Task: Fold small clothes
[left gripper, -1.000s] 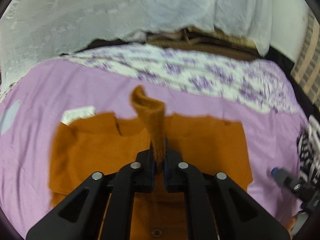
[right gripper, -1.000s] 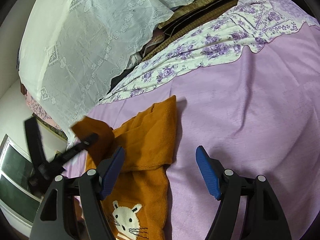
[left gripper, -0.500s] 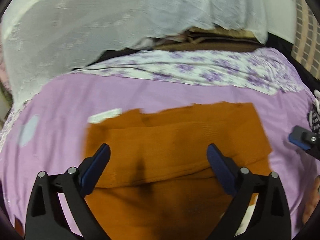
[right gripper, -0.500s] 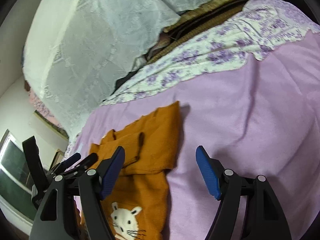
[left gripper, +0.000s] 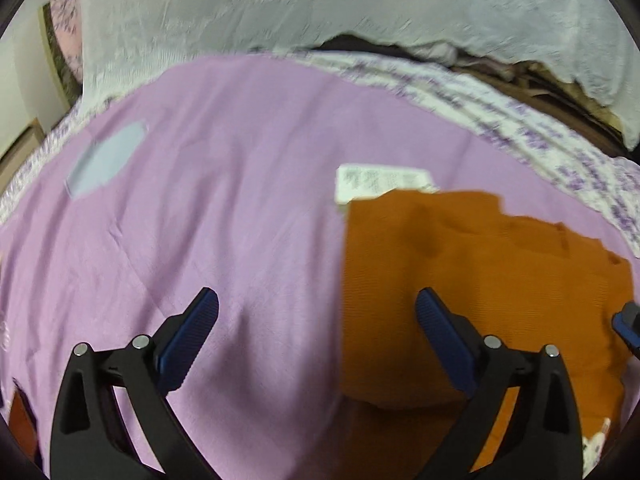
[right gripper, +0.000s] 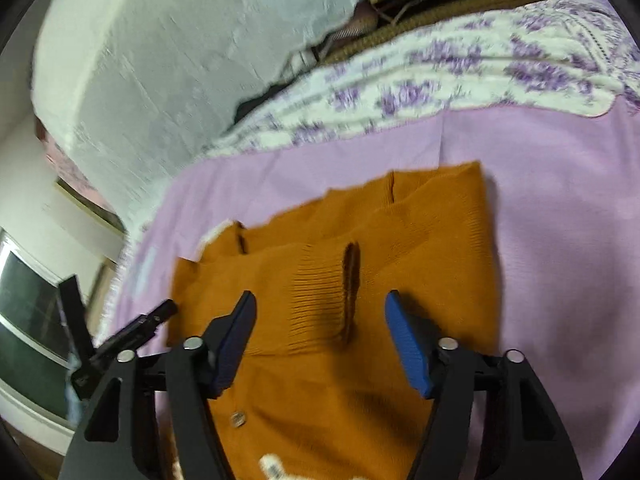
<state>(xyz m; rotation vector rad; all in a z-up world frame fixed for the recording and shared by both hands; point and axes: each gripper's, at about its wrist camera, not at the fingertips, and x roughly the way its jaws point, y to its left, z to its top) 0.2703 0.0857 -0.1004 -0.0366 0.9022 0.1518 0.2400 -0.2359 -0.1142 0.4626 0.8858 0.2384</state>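
A purple blanket (left gripper: 224, 240) covered the bed, with a flowery sheet (right gripper: 460, 68) and a white lace cover (left gripper: 320, 4) behind it at 12 o'clock. The small orange sweater (right gripper: 360, 264) lay flat on the blanket with its sleeves folded in across the chest. In the left wrist view it sat at 3 o'clock, and its white care tag (left gripper: 380, 184) stuck out at the top edge. The left gripper (left gripper: 316, 324) had just been opening and its fingers stood very wide with nothing between them; it hung over bare blanket, just beside the sweater's side edge. The right gripper (right gripper: 320, 336) had just been closing a little, but its fingers stood half wide over the ribbed sleeve cuff (right gripper: 320, 300) and did not pinch anything. A button (right gripper: 239, 419) and part of a white animal picture (right gripper: 276, 466) showed near 6 o'clock. It looked like the sleeve step was done. The next move probably called for both grippers to grab one end of the sweater and fold it in half, keeping the sleeves tucked in.
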